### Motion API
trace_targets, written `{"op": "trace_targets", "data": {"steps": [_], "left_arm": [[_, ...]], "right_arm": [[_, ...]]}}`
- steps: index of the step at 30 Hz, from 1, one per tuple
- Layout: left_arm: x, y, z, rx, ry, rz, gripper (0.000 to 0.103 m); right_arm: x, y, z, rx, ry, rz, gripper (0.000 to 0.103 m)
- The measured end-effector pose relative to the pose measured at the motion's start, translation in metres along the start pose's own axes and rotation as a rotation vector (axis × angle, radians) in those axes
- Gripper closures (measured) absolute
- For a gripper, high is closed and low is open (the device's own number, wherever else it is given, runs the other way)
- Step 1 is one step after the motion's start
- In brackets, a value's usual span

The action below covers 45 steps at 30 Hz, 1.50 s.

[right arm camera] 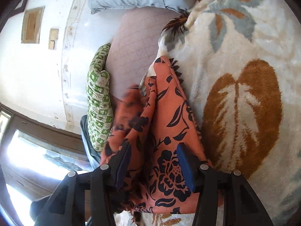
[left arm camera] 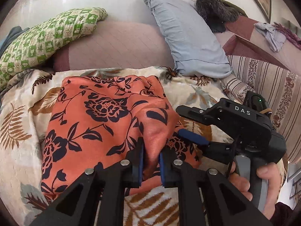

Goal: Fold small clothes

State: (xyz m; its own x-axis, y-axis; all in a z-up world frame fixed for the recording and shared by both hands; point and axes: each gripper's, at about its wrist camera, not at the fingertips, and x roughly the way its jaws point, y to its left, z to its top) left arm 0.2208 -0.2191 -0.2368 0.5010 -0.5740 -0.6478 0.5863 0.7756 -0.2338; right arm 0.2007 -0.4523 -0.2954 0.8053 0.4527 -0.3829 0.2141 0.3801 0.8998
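An orange garment with dark navy flowers (left arm camera: 97, 120) lies on a cream leaf-print blanket (left arm camera: 22, 116). My left gripper (left arm camera: 151, 148) is shut on a raised fold of the garment near its front right edge. The right gripper (left arm camera: 193, 137) enters from the right beside that fold, with one blue pad showing. In the right wrist view the garment (right arm camera: 169, 124) runs between the blue pads of my right gripper (right arm camera: 154, 162). Its jaws stand wide apart around the cloth, not pinching it.
A green checked pillow (left arm camera: 47, 37), a mauve cushion (left arm camera: 120, 45) and a light blue pillow (left arm camera: 190, 39) lie behind the garment. A striped sofa arm (left arm camera: 267, 79) is at right, with a dark furry thing (left arm camera: 216, 9) and loose cloths above. The white wall (right arm camera: 43, 75) shows in the right wrist view.
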Motion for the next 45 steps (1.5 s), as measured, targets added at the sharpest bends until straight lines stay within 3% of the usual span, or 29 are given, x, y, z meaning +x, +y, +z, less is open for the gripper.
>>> {"op": "trace_targets", "data": {"steps": [2,3,4,6,8,10,12,15,19,20,21,22,24,26,28,31,36,42,44,45], "left_arm": [[-0.020,0.007,0.004,0.008,-0.032,-0.043,0.061],[-0.033,0.012,0.007,0.006,-0.072,-0.043,0.036],[-0.046,0.017,0.010,-0.001,-0.123,-0.034,0.022],[-0.066,0.030,0.017,-0.007,-0.181,-0.032,0.021],[-0.072,0.045,0.022,-0.013,-0.177,0.018,0.021],[-0.061,0.067,0.020,-0.042,-0.119,0.110,0.021],[-0.044,0.094,0.009,-0.121,-0.010,0.168,0.021],[-0.024,0.127,-0.010,-0.232,0.094,0.231,0.021],[-0.021,0.132,-0.016,-0.252,0.106,0.181,0.021],[-0.021,0.128,-0.016,-0.231,0.105,0.179,0.021],[-0.022,0.125,-0.015,-0.218,0.102,0.179,0.021],[-0.023,0.124,-0.014,-0.213,0.097,0.173,0.021],[-0.027,0.122,-0.013,-0.216,0.081,0.147,0.021],[-0.031,0.120,-0.010,-0.224,0.069,0.133,0.021],[-0.031,0.118,-0.008,-0.227,0.060,0.110,0.021],[-0.022,0.108,-0.012,-0.205,0.081,0.093,0.021],[0.002,0.092,-0.023,-0.126,0.158,0.112,0.019],[0.015,0.097,-0.028,-0.138,0.184,0.111,0.007],[0.020,0.102,-0.034,-0.169,0.195,0.103,0.006],[0.022,0.104,-0.036,-0.186,0.203,0.101,0.005]], "right_arm": [[0.000,-0.005,0.002,0.048,0.023,0.076,0.042],[0.002,-0.003,0.001,0.055,0.032,0.105,0.040],[0.004,0.002,0.000,0.050,0.043,0.119,0.039],[0.010,0.016,-0.005,0.017,0.075,0.124,0.037],[0.016,0.030,-0.011,-0.016,0.105,0.110,0.033],[0.025,0.038,-0.019,-0.046,0.120,0.029,0.030],[0.034,0.041,-0.026,-0.080,0.136,-0.066,0.030],[0.037,0.046,-0.027,-0.097,0.113,-0.103,0.030],[0.057,0.054,-0.033,-0.158,0.146,-0.180,0.030],[0.061,0.059,-0.036,-0.203,0.140,-0.229,0.036],[0.063,0.064,-0.039,-0.234,0.138,-0.249,0.060],[0.064,0.067,-0.039,-0.231,0.140,-0.243,0.076],[0.049,0.077,-0.036,-0.252,0.078,-0.213,0.085],[0.030,0.100,-0.035,-0.330,-0.004,-0.214,0.087],[0.015,0.116,-0.037,-0.385,-0.069,-0.230,0.087],[0.007,0.120,-0.039,-0.444,-0.129,-0.337,0.087],[0.010,0.065,-0.028,-0.305,-0.060,-0.508,0.087],[0.025,0.046,-0.026,-0.306,-0.033,-0.590,0.087],[0.027,0.036,-0.023,-0.264,-0.030,-0.586,0.080],[0.023,0.028,-0.019,-0.212,-0.022,-0.564,0.068]]}}
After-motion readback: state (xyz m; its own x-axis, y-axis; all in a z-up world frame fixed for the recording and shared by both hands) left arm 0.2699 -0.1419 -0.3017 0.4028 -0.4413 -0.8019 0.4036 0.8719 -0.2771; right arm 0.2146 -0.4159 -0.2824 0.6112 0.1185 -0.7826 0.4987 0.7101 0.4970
